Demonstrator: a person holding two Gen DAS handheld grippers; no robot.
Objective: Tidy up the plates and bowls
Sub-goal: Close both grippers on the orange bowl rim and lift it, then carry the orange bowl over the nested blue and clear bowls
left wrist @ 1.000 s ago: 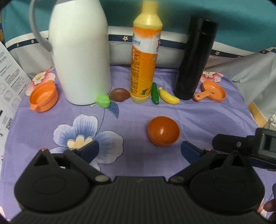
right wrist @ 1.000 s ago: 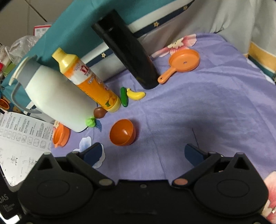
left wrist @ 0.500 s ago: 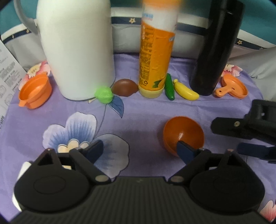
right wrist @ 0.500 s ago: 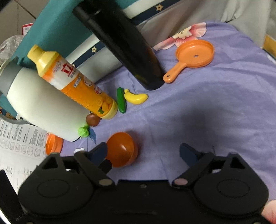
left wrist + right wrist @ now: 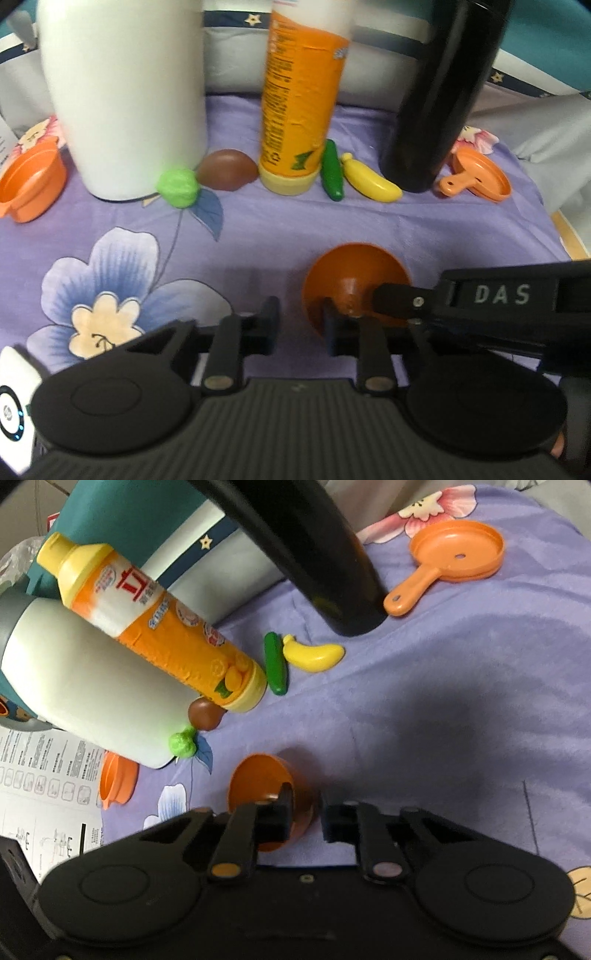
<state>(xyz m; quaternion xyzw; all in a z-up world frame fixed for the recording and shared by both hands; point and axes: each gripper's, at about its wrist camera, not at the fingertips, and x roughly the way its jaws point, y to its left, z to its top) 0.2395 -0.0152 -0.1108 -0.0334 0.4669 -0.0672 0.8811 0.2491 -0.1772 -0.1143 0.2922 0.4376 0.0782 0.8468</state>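
An orange bowl (image 5: 354, 266) (image 5: 255, 779) lies tipped on the purple flowered cloth (image 5: 110, 229), its opening towards the left wrist camera. My left gripper (image 5: 301, 323) is closing on the bowl's near left rim, one finger outside and one in front of the inside. My right gripper (image 5: 308, 812) is closing from the right side. The bowl's wall is pinched between its fingers, and one finger (image 5: 391, 295) reaches inside the bowl. A small orange cup-like bowl (image 5: 29, 181) (image 5: 116, 782) sits at the far left. An orange toy pan (image 5: 480, 177) (image 5: 458, 554) lies at the far right.
Behind the bowl stand a white jug (image 5: 125, 92), an orange bottle (image 5: 299, 92) and a black flask (image 5: 439, 92). At their feet lie a green ball (image 5: 177, 186), a brown toy (image 5: 227, 170), a cucumber (image 5: 332, 170) and a banana (image 5: 369, 179). A printed sheet (image 5: 37, 786) lies left.
Both grippers came down and in towards the orange bowl. Their jaws went from wide open to closed on its rim from opposite sides. The bowl sits nearer in both views.
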